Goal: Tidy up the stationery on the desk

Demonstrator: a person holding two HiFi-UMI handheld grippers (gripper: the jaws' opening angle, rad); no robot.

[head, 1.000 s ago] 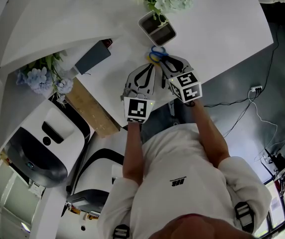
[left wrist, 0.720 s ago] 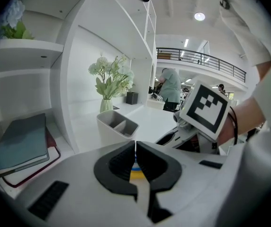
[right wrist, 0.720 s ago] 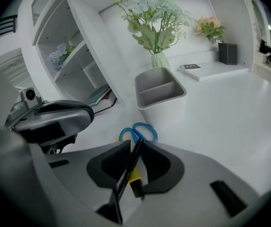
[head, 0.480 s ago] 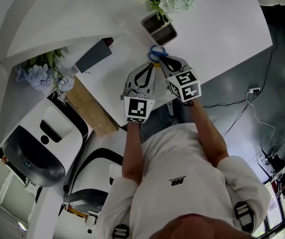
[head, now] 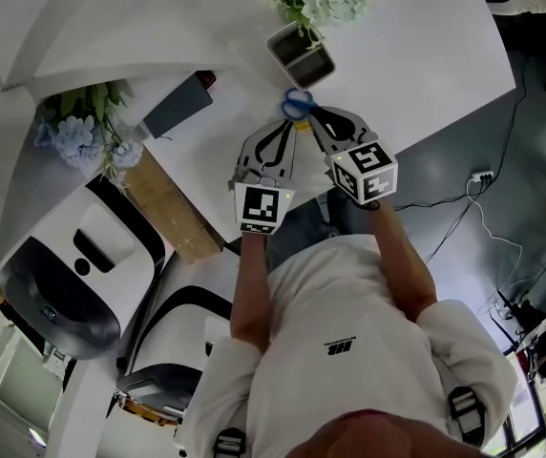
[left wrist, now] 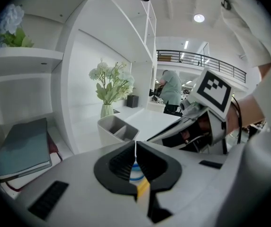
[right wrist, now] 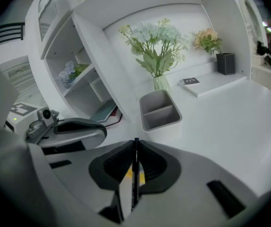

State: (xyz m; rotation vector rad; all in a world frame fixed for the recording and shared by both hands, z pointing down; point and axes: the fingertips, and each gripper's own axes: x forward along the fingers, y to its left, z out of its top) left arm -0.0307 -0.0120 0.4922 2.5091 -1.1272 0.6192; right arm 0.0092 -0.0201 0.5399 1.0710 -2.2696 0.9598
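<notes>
Right gripper point(right wrist: 135, 142) had just been closing, and it sat clenched on a thin black pen point(right wrist: 134, 174) at lower centre. Left gripper point(left wrist: 135, 144) was pinched shut.

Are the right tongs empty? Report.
No, the right tongs have just closed on a thin black pen, which is clamped between them.

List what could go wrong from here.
1. The right gripper's jaws have just closed on the thin black pen; a rod that slim may twist or slip.
2. The left gripper sits close beside it, so swinging toward the grey two-compartment organiser could clip it.
3. The vase of white flowers behind the organiser could be knocked.
</notes>
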